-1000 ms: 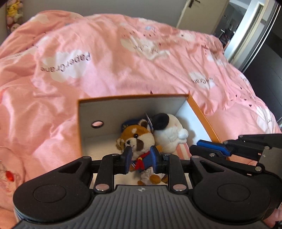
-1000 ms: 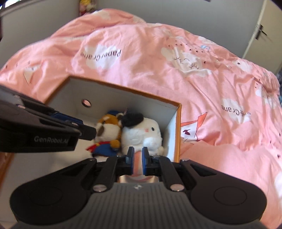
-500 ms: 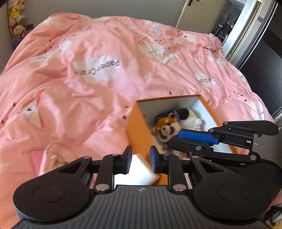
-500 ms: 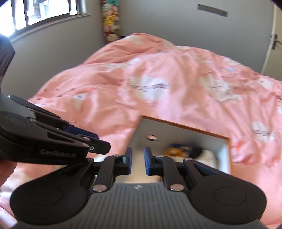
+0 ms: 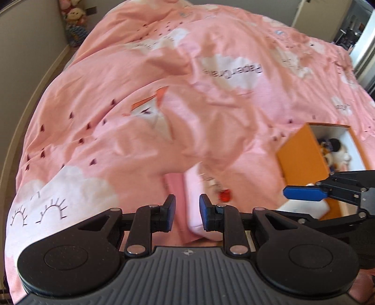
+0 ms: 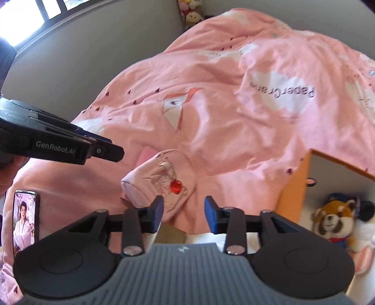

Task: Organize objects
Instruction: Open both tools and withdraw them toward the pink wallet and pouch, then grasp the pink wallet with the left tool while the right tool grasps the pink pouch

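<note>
A soft pink pouch (image 6: 161, 178) with a red strawberry charm (image 6: 175, 186) lies on the pink duvet. My right gripper (image 6: 184, 213) hovers just in front of it, jaws opening, nothing between them. My left gripper (image 5: 187, 215) hangs over the same pouch (image 5: 194, 187) with a narrow gap and holds nothing; its tip (image 6: 103, 150) shows at the left of the right wrist view. To the right stands an orange box (image 6: 290, 194) holding a red panda plush (image 6: 332, 220) and a white plush. The left wrist view shows that box (image 5: 302, 154) behind a right gripper finger (image 5: 304, 193).
A phone (image 6: 24, 218) with a lit screen lies on the duvet at the left. Plush toys (image 6: 191, 11) are piled in the far corner by the grey wall. The rumpled duvet (image 5: 164, 105) covers the whole bed; a doorway is at far right.
Both grippers have swung left, away from the box and over to the pink pouch. The right jaws have widened from nearly shut; the left gap is unchanged.
</note>
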{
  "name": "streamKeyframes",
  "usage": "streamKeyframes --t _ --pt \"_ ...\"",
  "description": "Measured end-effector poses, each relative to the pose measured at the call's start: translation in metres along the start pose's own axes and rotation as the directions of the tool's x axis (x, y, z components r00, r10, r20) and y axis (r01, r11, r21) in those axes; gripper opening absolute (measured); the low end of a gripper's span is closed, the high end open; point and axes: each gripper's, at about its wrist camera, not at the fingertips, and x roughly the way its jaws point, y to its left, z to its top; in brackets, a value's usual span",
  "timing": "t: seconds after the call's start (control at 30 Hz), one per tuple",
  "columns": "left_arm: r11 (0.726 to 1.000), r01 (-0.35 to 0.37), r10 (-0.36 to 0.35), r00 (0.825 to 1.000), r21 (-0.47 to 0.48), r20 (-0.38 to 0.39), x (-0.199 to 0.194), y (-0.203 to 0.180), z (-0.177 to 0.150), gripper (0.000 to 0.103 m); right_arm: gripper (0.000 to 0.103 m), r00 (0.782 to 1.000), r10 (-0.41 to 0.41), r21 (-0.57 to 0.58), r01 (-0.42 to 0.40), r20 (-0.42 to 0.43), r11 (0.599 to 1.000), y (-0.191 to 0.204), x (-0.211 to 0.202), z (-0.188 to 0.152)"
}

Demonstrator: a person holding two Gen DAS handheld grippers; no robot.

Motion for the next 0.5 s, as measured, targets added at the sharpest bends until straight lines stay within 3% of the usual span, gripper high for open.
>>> streamKeyframes --t 0.1,0.23,0.5 --pt "0.999 -0.019 0.019 0.999 -0.028 -0.032 0.012 0.020 -0.005 0.027 0.047 0.999 0.019 -0.015 -0.020 -0.026 1.000 0.016 0.020 0.012" --pt "0.998 -0.019 0.017 0.998 -0.054 -0.052 0.022 0.036 -0.008 0.027 0.061 0.999 0.017 -0.010 -0.017 -0.033 1.000 0.033 0.042 0.030" --pt "0.996 0.029 -0.033 0.998 -0.085 -0.049 0.025 0.056 -0.007 0.024 0.063 0.991 -0.070 -0.027 0.067 -0.116 0.997 0.046 0.088 0.049"
